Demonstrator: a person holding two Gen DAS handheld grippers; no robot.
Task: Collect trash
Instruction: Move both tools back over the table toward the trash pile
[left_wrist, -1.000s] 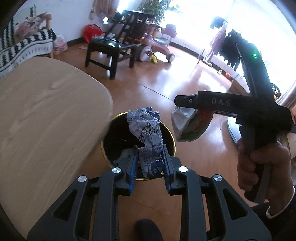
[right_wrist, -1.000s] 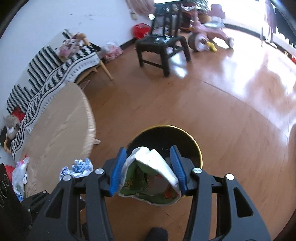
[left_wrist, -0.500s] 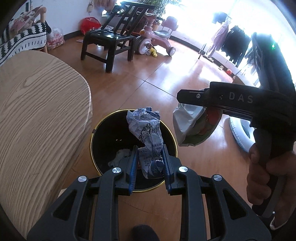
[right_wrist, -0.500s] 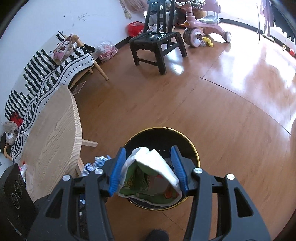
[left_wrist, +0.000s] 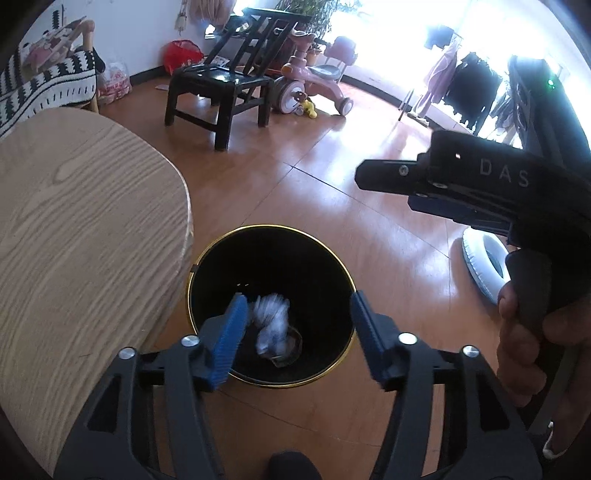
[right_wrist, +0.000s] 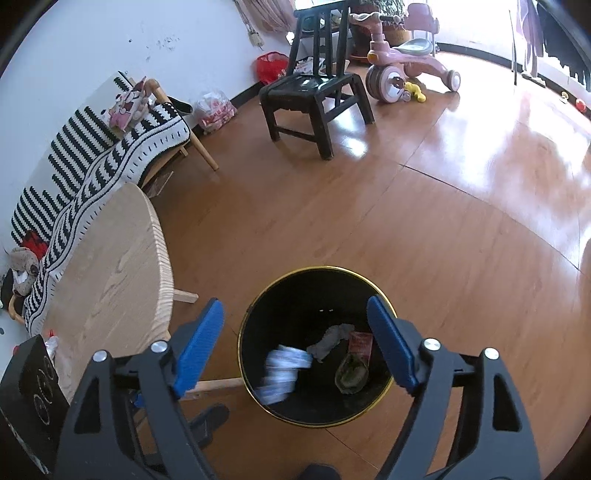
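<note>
Left wrist view: left gripper fingers opening, nothing gripped; crumpled paper wad falling between them, blurring, into black bin. Light, soft, crushable; pinching anywhere across bulk working. Right gripper fingers opening wide, gripping nothing; snack wrapper lying in bin beyond, thin, slippery.

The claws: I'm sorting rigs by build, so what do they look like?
Both claws are black plastic frames with silver screws and ribbed blue pads. The right one's body reads "DAS" in pale letters, with a green light above.
</note>
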